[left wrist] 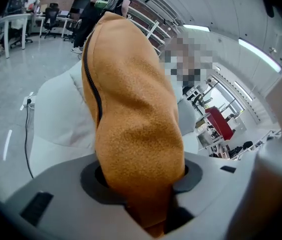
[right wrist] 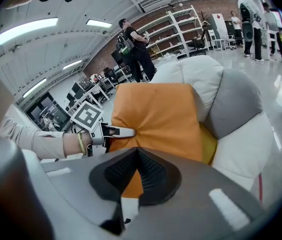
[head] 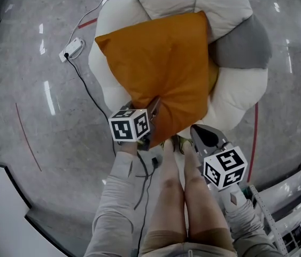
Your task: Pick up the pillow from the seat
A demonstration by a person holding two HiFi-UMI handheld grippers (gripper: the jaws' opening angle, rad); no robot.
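- Glossy grey floor (head: 43,159) runs all round, with a thin red line (head: 27,138) on it well out to the left of the left tongs.
- Just ahead of both tongs sits the seat (head: 230,15), a plump white one with a grey panel (head: 244,42) on the far right side.
- The orange pillow (head: 166,63) lies on top of the seat, ahead of the tongs. Its near corner points back at the person's legs (head: 187,197).
- The left tongs (head: 153,107) are clenched on the pillow's near edge. In their own view the fleecy orange cloth (left wrist: 130,119) bulges up out of the jaws, and a dark zip seam (left wrist: 96,99) runs along the fold.
- From the right gripper view, the left tongs (right wrist: 123,131) pinch the pillow at its left edge, and the cloth puckers there.
- The right tongs (head: 202,134) hang just right of the pillow's near corner, over the seat's near rim.
- Their jaws (right wrist: 135,154) are closed tip to tip with nothing caught between the tips. Orange shows through the gap behind them.
- A strip of yellow (right wrist: 208,146) peeks out under the pillow's right edge, ahead of the right tongs.
- Off to the far left of the left tongs a white power strip (head: 72,48) lies on the floor, and a black cable (head: 94,103) trails from it towards the person.
- Beyond the seat in the right gripper view stand white shelves (right wrist: 181,24) and a person with a backpack (right wrist: 135,49).
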